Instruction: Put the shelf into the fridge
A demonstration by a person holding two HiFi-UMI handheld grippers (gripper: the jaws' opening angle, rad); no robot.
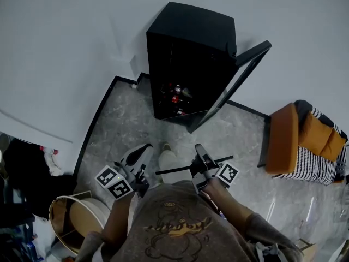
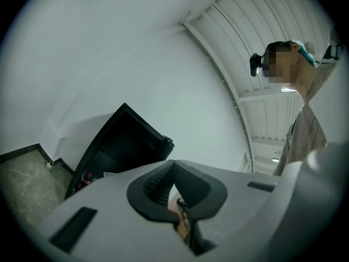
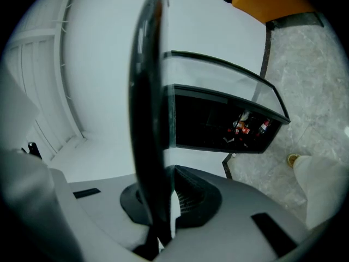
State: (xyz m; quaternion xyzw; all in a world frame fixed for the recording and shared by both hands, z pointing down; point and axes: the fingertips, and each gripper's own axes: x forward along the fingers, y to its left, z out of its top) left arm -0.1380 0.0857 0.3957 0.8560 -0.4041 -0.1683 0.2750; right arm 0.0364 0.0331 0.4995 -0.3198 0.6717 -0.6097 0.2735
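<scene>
Head view: black mini fridge (image 1: 185,42) stands against the wall, its glass-fronted door (image 1: 234,83) swung open to its right, red-labelled cans and bottles (image 1: 175,94) on its lower level. Glass shelf with black rim (image 1: 174,170) is well short of the fridge, out over the grey marble floor (image 1: 125,130), showing only as a thin dark bar in front of the person. Right gripper (image 1: 203,157) is on that bar. Left gripper (image 1: 143,153) sits just beside its other end, and contact isn't clear from here

Left gripper view: left gripper (image 2: 174,171) is tipped up at the ceiling, fridge (image 2: 117,146) low in frame. Jaws drawn together, nothing I can name between them, just an orange-brown sliver in the gap

Right gripper view: right gripper (image 3: 163,173) has its jaws clenched on the shelf rim (image 3: 147,119), the pane running out toward the fridge (image 3: 212,119) and its cans

Risks, my read:
- single-edge grip on a glass pane, so weight can pivot it in the jaws and it could slip or drop on the marble
- open door edge sits on the approach line, so a wide swing would clip the shelf
- shelf needs levelling before entry; if it goes in tilted it probably misses the side supports or lands on the cans
</scene>
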